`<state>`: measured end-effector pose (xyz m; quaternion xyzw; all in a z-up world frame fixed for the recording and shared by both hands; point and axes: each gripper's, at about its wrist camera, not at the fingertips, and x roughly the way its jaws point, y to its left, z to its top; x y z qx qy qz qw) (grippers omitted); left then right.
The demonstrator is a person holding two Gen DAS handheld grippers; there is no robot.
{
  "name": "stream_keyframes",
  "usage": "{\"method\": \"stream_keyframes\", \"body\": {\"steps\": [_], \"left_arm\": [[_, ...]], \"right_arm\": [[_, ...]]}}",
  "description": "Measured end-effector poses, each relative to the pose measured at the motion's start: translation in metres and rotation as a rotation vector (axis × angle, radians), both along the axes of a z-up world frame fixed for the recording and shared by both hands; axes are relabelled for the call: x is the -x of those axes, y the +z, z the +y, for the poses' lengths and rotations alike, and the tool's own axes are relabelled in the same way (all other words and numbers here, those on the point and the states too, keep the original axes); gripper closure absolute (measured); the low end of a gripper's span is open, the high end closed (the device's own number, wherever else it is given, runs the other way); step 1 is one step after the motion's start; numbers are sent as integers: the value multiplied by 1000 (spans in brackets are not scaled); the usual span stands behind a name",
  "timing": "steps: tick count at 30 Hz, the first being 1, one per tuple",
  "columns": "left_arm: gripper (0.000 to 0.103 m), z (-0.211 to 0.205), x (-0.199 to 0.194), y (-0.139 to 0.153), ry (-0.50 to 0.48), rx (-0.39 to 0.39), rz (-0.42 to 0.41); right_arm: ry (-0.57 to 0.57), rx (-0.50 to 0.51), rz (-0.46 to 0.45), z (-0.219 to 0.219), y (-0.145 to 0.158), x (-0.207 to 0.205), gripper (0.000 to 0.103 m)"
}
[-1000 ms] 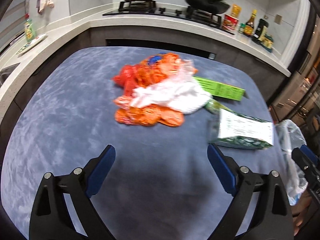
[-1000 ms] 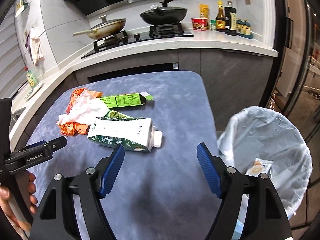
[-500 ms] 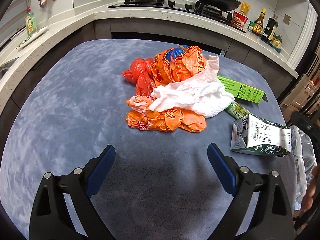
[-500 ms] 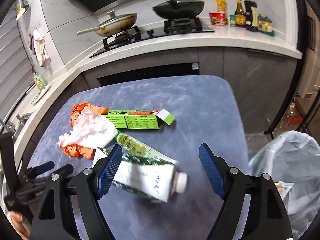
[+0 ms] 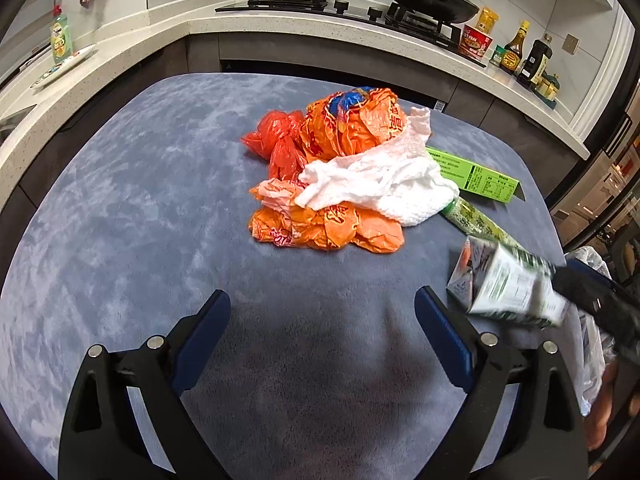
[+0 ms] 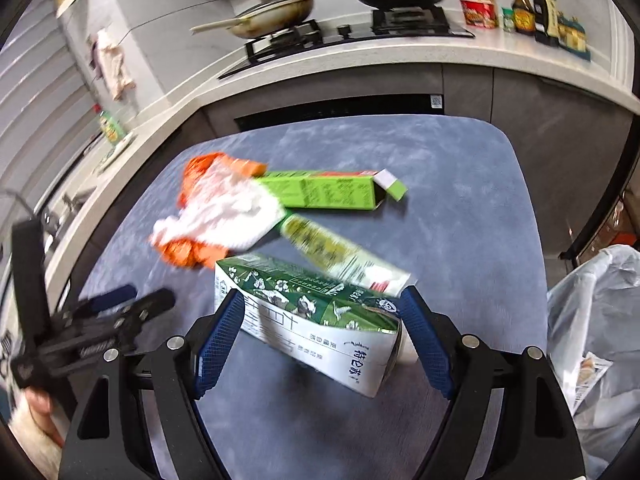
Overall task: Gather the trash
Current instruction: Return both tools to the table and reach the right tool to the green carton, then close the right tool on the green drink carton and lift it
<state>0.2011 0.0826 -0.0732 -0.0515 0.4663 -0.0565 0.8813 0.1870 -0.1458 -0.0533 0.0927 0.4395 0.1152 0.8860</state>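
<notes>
A green and white milk carton (image 6: 316, 320) lies on the blue table between the wide-open fingers of my right gripper (image 6: 322, 344); the jaws straddle it without closing. The carton also shows in the left wrist view (image 5: 508, 284), at the table's right edge. Behind it lie a green tube-shaped packet (image 6: 340, 252), a green box (image 6: 328, 194), a white paper towel (image 5: 376, 184) and crumpled orange plastic bags (image 5: 344, 132). My left gripper (image 5: 322, 336) is open and empty, hovering over bare table in front of the pile.
A white bin bag (image 6: 596, 320) with some trash in it hangs open off the table's right side. A kitchen counter with a stove (image 5: 340, 0), pans and sauce bottles (image 5: 516, 48) runs behind the table.
My right gripper has moved forward and down until its open fingers straddle the milk carton. My left gripper has crept closer to the orange bag pile.
</notes>
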Motion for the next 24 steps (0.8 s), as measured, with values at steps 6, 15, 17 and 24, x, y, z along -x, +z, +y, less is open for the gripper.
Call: {"method": "stream_keyframes", "body": {"steps": [6, 15, 17, 24], "left_arm": [[14, 4, 7, 0, 12, 10, 7], [14, 7, 17, 2, 6, 19, 8], [14, 6, 19, 2, 3, 14, 5], [14, -6, 25, -5, -21, 40, 36]], "right_arm": [[62, 100, 7, 25, 0, 39, 25], [124, 226, -42, 29, 4, 53, 26], [166, 232, -51, 23, 4, 46, 26], [245, 198, -8, 5, -13, 17, 24]]}}
